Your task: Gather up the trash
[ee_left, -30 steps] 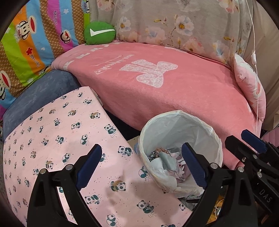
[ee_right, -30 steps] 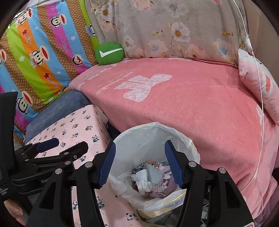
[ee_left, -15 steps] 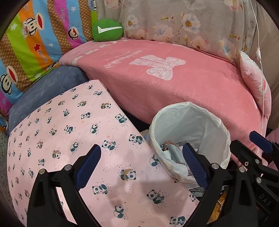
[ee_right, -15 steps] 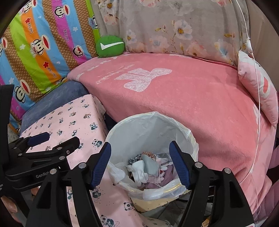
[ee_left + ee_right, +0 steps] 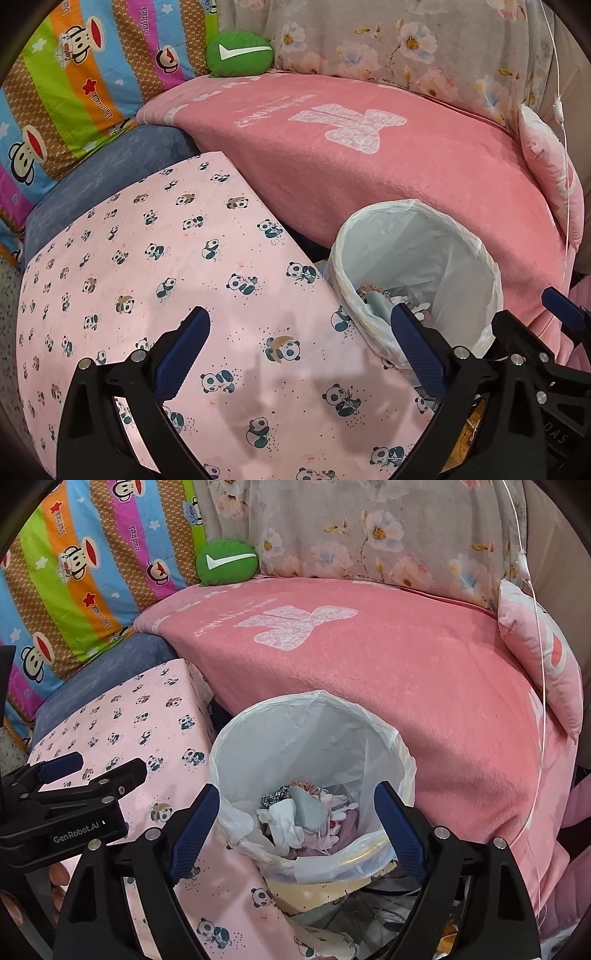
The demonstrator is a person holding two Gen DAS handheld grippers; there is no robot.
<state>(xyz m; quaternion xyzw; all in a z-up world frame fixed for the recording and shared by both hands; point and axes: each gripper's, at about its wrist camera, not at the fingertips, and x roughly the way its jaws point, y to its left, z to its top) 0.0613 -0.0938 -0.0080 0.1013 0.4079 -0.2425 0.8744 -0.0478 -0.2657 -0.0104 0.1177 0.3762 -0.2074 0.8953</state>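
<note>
1. I see the pink blanket [image 5: 406, 686] covering the bed from 12 to 3 o'clock in the right wrist view, with a green cushion [image 5: 226, 563] at its 11 o'clock corner
2. The panda-print cloth [image 5: 155, 266] fills 6 to 10 o'clock in the left wrist view
3. The bin [image 5: 314, 734], lined with a white bag, stands upright between blanket and panda-print cloth, near centre in the right wrist view
4. The trash [image 5: 306, 816], crumpled scraps, lies in the bottom of the bin
5. My right gripper [image 5: 295, 823] hangs over the bin mouth; its jaws are opening, nothing clamped between them
6. My left gripper [image 5: 299, 350] hovers over the panda-print cloth at the bin's 9 o'clock side; its jaws are opening wide, nothing between them
</note>
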